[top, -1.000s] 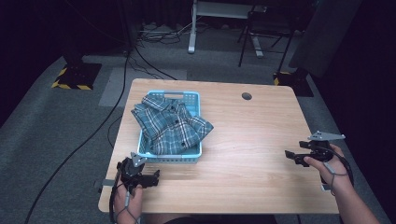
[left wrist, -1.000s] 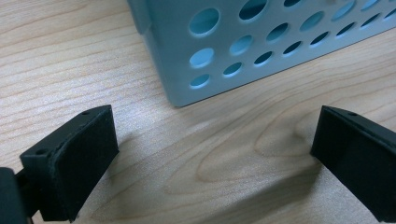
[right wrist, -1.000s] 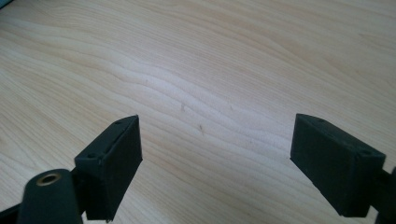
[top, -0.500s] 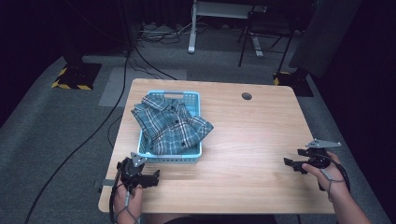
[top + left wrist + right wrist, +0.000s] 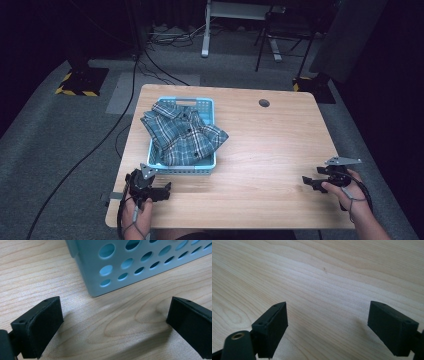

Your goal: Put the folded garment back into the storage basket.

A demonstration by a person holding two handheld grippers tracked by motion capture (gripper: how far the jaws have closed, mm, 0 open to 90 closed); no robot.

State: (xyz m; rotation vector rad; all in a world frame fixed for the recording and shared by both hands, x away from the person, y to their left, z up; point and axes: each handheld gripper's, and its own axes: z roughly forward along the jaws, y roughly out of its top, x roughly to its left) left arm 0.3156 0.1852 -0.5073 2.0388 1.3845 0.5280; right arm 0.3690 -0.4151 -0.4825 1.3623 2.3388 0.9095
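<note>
One pale wooden table (image 5: 280, 145) on grey carpet, dark room | blue-white plaid shirt (image 5: 182, 132) crumpled in light-blue perforated plastic basket (image 5: 206, 106), table's left | I see left gripper (image 5: 115, 322) and right gripper (image 5: 328, 325) both spread wide, empty.

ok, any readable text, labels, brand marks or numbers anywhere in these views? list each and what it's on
None readable.
Blue perforated basket: plain wall, no label.
Plaid shirt: no tag in sight.
Left tool and right tool: no markings legible.
Black-and-yellow hazard stripes on the floor: a warning pattern, no words.
</note>
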